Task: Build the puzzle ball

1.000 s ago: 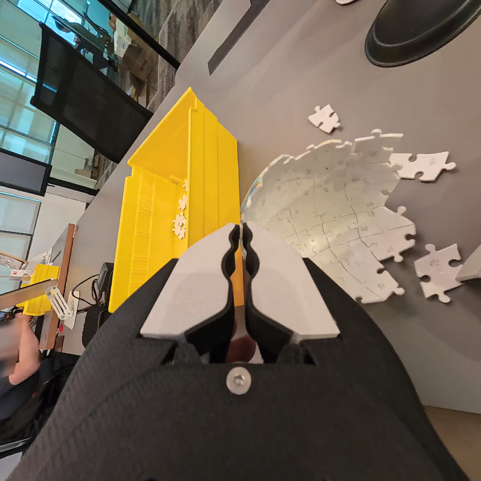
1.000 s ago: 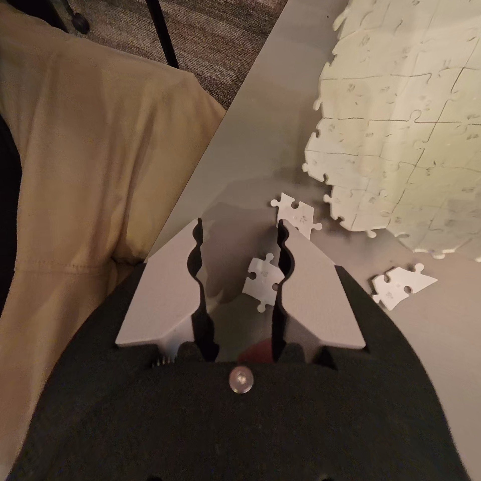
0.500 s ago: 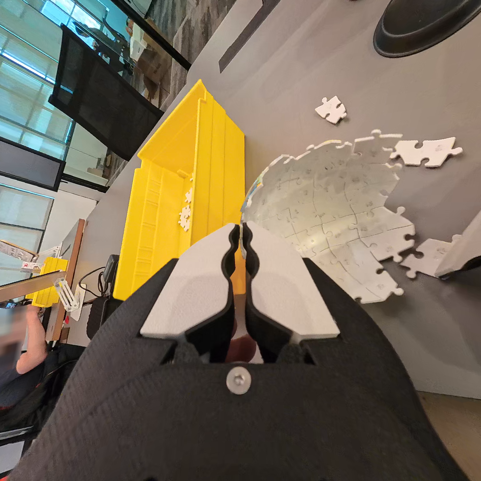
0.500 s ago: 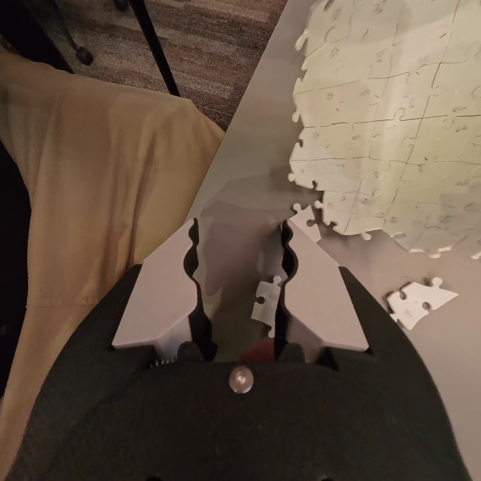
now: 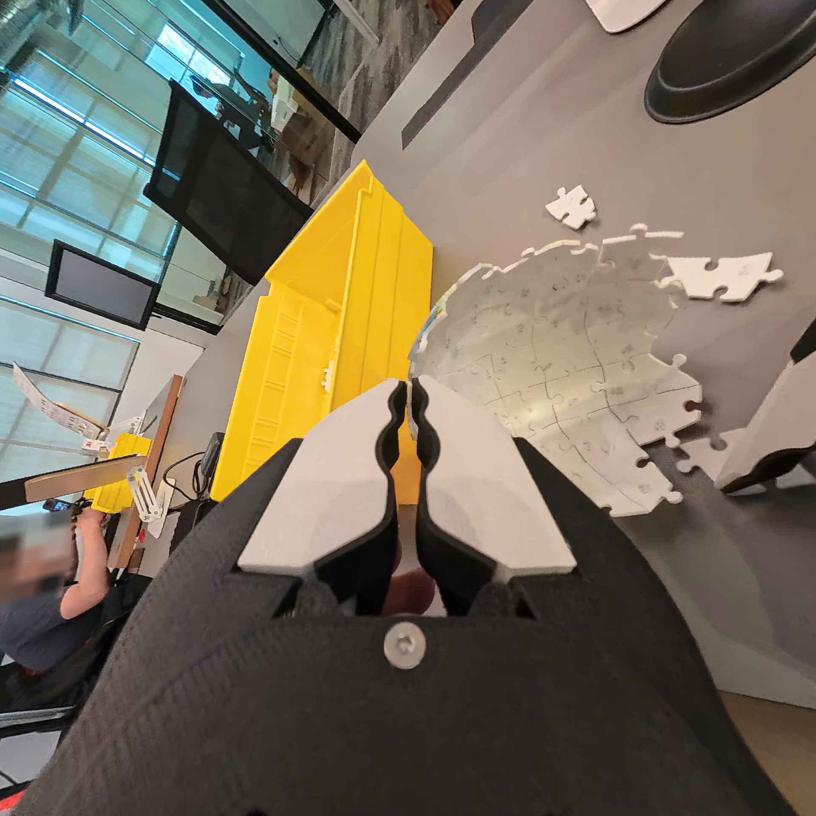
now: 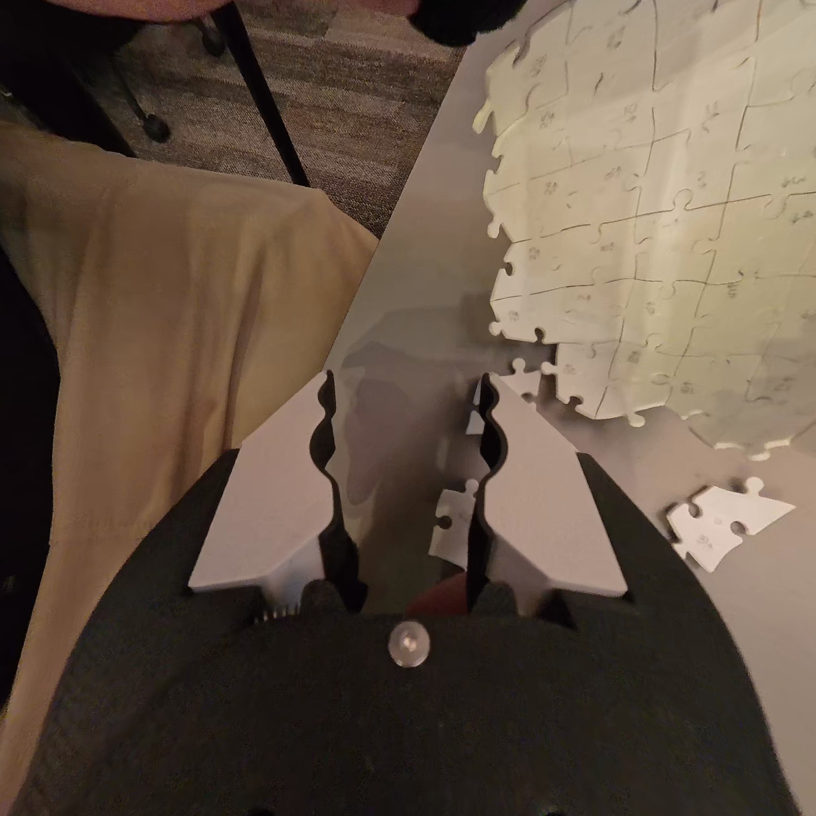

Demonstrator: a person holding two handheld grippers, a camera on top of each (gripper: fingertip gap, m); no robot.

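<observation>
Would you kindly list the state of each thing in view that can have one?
left gripper: shut on the shell's rim.
right gripper: open, empty, over the table.
puzzle ball shell: partly built, open like a bowl.
loose pieces: lying flat, unattached.
yellow bin: open, a few pieces inside.

Left bright, right dim, fisheye

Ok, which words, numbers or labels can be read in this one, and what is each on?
No text is legible enough to quote.
Puzzle ball shell: a small dark mark on each piece's inner face, too small and blurred to read.
Loose piece: faint marks, unreadable.
Paper strip, far left in the left wrist view: print, too small to read.
Yellow bin: no writing visible.
</observation>
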